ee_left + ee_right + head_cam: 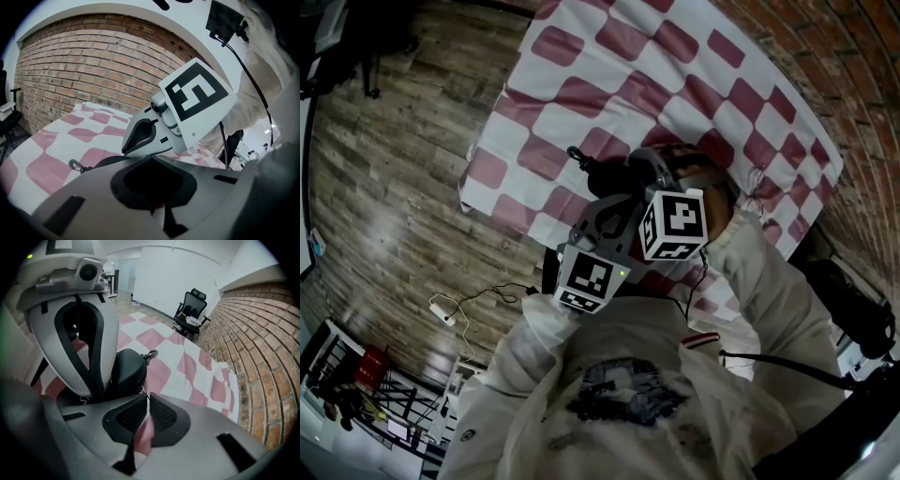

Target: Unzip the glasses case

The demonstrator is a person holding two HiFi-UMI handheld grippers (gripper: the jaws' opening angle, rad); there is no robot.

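Note:
A black glasses case (614, 180) lies on the red-and-white checked cloth, with a metal clip (577, 155) at its far end. Both grippers are down on it, close together. In the right gripper view the case (124, 369) bulges just beyond my right gripper (146, 393). Its pads are pinched nearly together at the case's edge, on a small metal zipper pull. The left gripper's grey fingers (101, 343) stand against the case's left side. In the left gripper view my left gripper (153, 158) is shut, its tips at the case (101, 161). What lies under them is hidden.
The checked cloth (581, 56) covers a table beside a brick wall (825, 56). Wooden floor (384, 169) lies past the table's left edge, with a cable and power strip (445, 309) on it. A black office chair (192, 310) stands beyond the table's far end.

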